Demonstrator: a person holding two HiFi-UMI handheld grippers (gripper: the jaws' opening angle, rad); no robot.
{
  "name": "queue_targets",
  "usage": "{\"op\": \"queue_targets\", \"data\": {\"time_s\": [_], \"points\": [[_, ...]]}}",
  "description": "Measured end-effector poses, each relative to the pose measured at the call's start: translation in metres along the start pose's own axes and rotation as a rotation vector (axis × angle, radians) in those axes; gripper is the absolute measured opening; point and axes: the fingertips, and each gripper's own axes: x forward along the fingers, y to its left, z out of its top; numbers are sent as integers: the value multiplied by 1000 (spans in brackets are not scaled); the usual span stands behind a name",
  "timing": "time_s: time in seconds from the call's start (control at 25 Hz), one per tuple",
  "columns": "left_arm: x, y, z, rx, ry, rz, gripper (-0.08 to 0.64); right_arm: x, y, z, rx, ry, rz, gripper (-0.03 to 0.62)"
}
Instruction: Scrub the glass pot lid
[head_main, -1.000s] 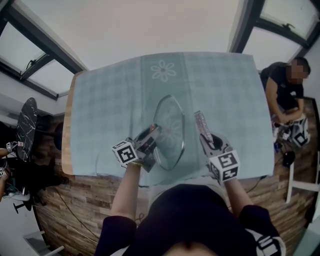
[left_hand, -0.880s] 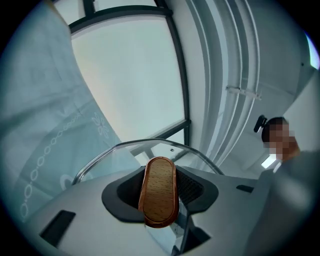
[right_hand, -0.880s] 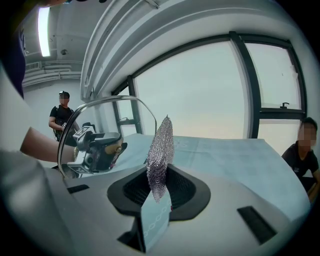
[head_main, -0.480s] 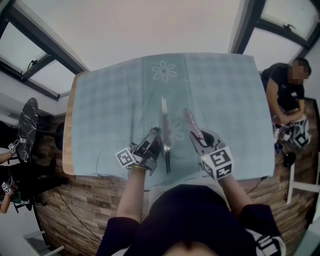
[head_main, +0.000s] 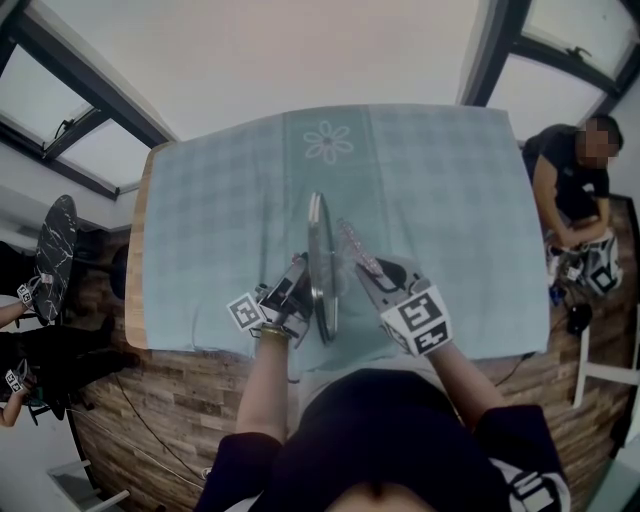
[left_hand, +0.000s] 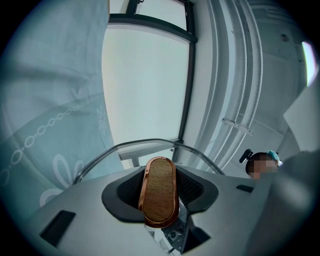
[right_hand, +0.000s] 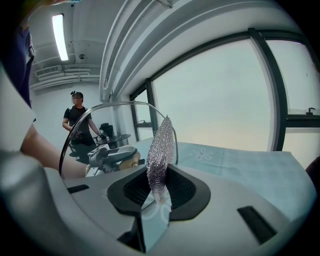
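The glass pot lid (head_main: 318, 262) stands on edge above the table and shows edge-on in the head view. My left gripper (head_main: 291, 293) is shut on its oval wooden knob (left_hand: 160, 191), and the lid's metal rim (left_hand: 142, 144) arcs just past the jaws. My right gripper (head_main: 375, 275) is shut on a silvery chain-mesh scrubber (head_main: 356, 248), which sticks up just right of the lid. In the right gripper view the scrubber (right_hand: 160, 149) rises from the gripper (right_hand: 159, 187) close beside the lid (right_hand: 88, 125). I cannot tell whether scrubber and glass touch.
A pale blue checked tablecloth (head_main: 430, 180) with a flower print covers the table; its wooden edge (head_main: 136, 262) shows at the left. A person (head_main: 568, 190) sits off the table's right side, and another person (right_hand: 75, 122) stands farther back. Large windows lie beyond.
The lid has rolled from showing its broad face to standing edge-on. My right gripper has carried the scrubber leftward and slightly up, close to the lid. The left hand stayed in place.
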Motion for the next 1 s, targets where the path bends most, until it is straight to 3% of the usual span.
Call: {"op": "queue_targets", "data": {"time_s": [0.44, 1.0], "points": [[2, 6, 7, -54, -29, 28, 169, 25, 6, 14, -27, 1, 32, 81], [4, 2, 3, -25, 0, 30, 169, 52, 20, 24, -57, 30, 70, 81]]}}
